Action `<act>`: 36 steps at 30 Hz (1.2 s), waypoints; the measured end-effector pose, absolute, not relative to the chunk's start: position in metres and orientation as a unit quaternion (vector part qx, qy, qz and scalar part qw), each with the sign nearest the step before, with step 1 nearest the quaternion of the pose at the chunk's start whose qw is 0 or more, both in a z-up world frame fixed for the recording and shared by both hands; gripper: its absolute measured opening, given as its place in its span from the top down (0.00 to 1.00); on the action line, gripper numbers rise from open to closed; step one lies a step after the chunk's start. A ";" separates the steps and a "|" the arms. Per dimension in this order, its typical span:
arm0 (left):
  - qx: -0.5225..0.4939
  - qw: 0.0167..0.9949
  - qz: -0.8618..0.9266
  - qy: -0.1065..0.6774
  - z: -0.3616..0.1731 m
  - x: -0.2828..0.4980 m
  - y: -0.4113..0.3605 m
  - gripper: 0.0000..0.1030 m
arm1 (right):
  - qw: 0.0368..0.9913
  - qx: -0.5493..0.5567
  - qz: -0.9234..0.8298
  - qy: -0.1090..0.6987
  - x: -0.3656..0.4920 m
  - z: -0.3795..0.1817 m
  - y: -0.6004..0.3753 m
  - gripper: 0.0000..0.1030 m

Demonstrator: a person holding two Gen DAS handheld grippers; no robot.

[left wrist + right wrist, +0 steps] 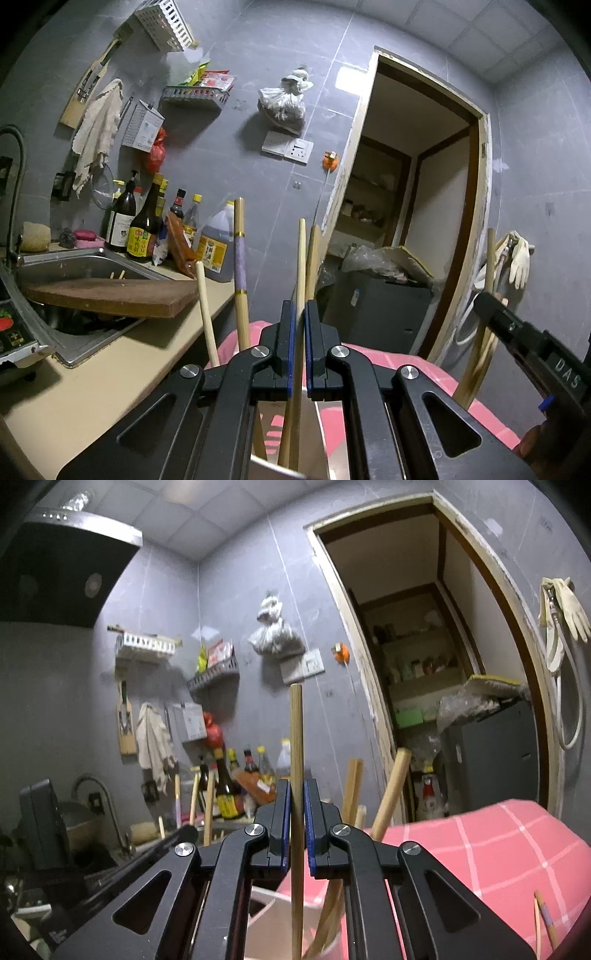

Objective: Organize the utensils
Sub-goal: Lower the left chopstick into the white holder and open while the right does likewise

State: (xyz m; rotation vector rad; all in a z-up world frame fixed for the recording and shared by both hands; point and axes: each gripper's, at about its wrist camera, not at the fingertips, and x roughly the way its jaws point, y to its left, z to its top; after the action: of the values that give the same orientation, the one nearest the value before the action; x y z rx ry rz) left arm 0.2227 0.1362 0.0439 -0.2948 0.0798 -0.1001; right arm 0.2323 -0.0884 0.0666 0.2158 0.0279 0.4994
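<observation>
our left tool (299,325) pinches a pale wooden chopstick (301,266) held upright, its lower end going down into a container (321,435) with a pink checked cloth (417,363) around it. our right tool (297,805) grips a second chopstick (296,734), also upright over what looks like the same container (266,923), where more wooden sticks (391,790) lean, with the sink (88,266) and bottles (144,225) on the tabletop (110,369) to the left
</observation>
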 end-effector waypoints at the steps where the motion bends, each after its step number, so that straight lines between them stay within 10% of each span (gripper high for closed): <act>1: -0.146 0.987 -0.051 0.043 0.042 0.223 0.136 0.97 | 0.963 0.104 0.247 0.016 0.232 0.065 -0.088 0.94; 24: -0.133 0.986 -0.059 0.078 0.036 0.207 0.135 0.95 | 0.969 0.076 0.236 0.024 0.212 0.061 -0.098 0.77; 36: -0.119 0.990 -0.035 0.073 0.061 0.185 0.121 0.51 | 0.976 0.066 0.204 -0.029 0.188 0.080 -0.118 0.39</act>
State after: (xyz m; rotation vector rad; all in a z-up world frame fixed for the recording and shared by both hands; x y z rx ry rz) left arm 0.1850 0.1212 0.0606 -0.2397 0.1464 -0.0710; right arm 0.1883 -0.1177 0.0796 0.1323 -0.0593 0.4118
